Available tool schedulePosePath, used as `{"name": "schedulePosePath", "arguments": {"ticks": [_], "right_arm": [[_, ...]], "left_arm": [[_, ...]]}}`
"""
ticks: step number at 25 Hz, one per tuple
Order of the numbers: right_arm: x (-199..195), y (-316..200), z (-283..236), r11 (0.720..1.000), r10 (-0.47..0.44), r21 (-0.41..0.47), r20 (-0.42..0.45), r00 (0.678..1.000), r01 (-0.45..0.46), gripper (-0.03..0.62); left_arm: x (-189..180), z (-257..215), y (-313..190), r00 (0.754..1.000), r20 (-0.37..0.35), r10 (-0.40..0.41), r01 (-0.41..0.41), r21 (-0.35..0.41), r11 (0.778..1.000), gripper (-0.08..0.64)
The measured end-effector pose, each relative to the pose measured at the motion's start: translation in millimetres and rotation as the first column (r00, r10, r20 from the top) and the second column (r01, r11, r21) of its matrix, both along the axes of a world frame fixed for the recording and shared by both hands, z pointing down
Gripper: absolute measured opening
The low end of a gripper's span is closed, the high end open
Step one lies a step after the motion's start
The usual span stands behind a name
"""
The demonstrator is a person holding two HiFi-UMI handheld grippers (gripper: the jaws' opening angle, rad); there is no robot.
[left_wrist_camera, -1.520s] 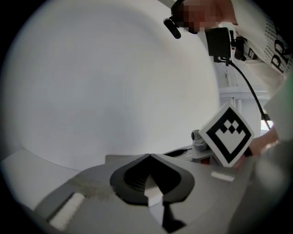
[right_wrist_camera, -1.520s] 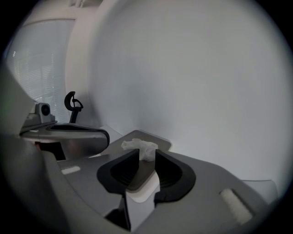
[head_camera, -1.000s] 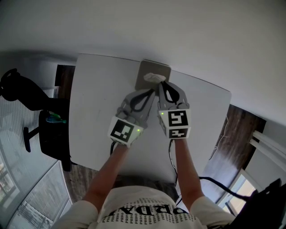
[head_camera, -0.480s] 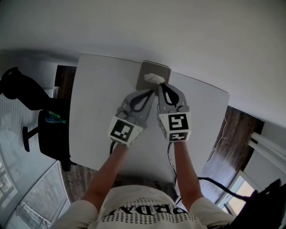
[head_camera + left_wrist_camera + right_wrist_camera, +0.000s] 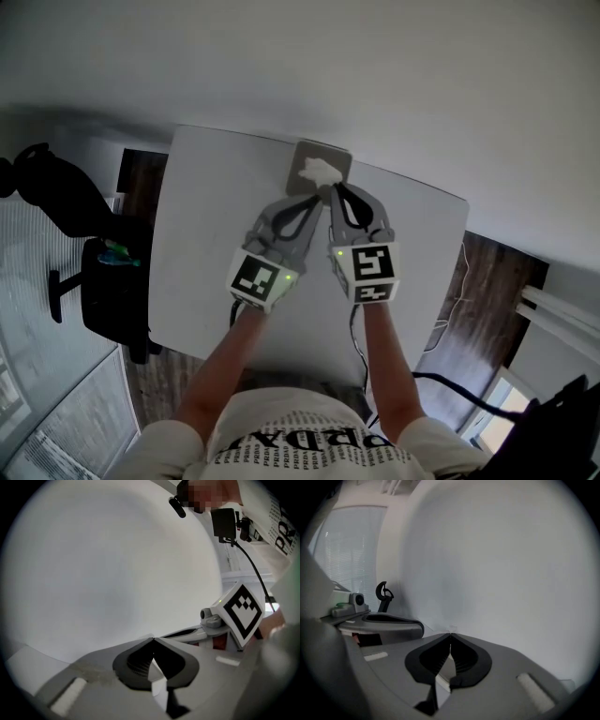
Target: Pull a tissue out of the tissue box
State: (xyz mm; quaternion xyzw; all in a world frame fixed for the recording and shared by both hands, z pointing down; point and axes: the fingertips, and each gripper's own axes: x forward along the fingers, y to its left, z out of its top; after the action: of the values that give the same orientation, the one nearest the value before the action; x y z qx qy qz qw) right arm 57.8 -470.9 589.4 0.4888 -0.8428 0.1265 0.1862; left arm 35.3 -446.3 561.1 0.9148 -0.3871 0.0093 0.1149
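Note:
A grey tissue box (image 5: 339, 156) stands at the far edge of the white table (image 5: 216, 234), and a white tissue (image 5: 319, 169) rises crumpled from its top. My right gripper (image 5: 329, 190) reaches the tissue from the near side with its jaws shut. In the right gripper view a small white wisp of tissue (image 5: 451, 629) sticks out at the closed tips of that gripper (image 5: 450, 633). My left gripper (image 5: 317, 194) sits close beside it, tips almost touching the right one. Its jaws (image 5: 153, 639) are shut, and I see nothing between them. The box is hidden in both gripper views.
Behind the table is a plain white wall. A black office chair (image 5: 103, 281) stands on the wooden floor to the left. A cable (image 5: 450, 384) runs along the floor at the right. The right gripper's marker cube (image 5: 241, 613) shows in the left gripper view.
Both grippers have risen a little, staying side by side. The tissue now stands taller and wider above the box than one second ago.

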Motion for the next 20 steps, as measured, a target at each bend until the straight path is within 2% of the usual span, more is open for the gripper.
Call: {"name": "schedulePosePath", "arguments": {"ticks": [6, 10, 15, 20], "right_arm": [[-1.8, 15.1, -29.9, 1.0, -0.002, 0.021, 0.012, 1.0, 0.002, 0.012], [1.2, 30.8, -45.9, 1.0, 0.0, 0.015, -0.005, 1.0, 0.0, 0.012], [1.9, 50.7, -76.1, 0.999, 0.005, 0.04, 0.004, 1.0, -0.005, 0.012], [0.4, 74.6, -113.2, 0.996, 0.006, 0.093, 0.023, 1.0, -0.009, 0.012]], "left_arm": [[-2.8, -28.4, 14.4, 1.0, -0.002, 0.009, -0.009, 0.02, 1.0, -0.008], [-4.1, -41.2, 28.1, 0.999, 0.037, 0.04, -0.042, 0.047, 0.998, -0.008], [-2.8, -68.4, 49.8, 0.999, 0.011, 0.044, -0.045, 0.023, 0.999, -0.008], [-5.6, -95.7, 77.9, 0.999, 0.016, 0.043, -0.044, 0.058, 0.997, -0.008]]}}
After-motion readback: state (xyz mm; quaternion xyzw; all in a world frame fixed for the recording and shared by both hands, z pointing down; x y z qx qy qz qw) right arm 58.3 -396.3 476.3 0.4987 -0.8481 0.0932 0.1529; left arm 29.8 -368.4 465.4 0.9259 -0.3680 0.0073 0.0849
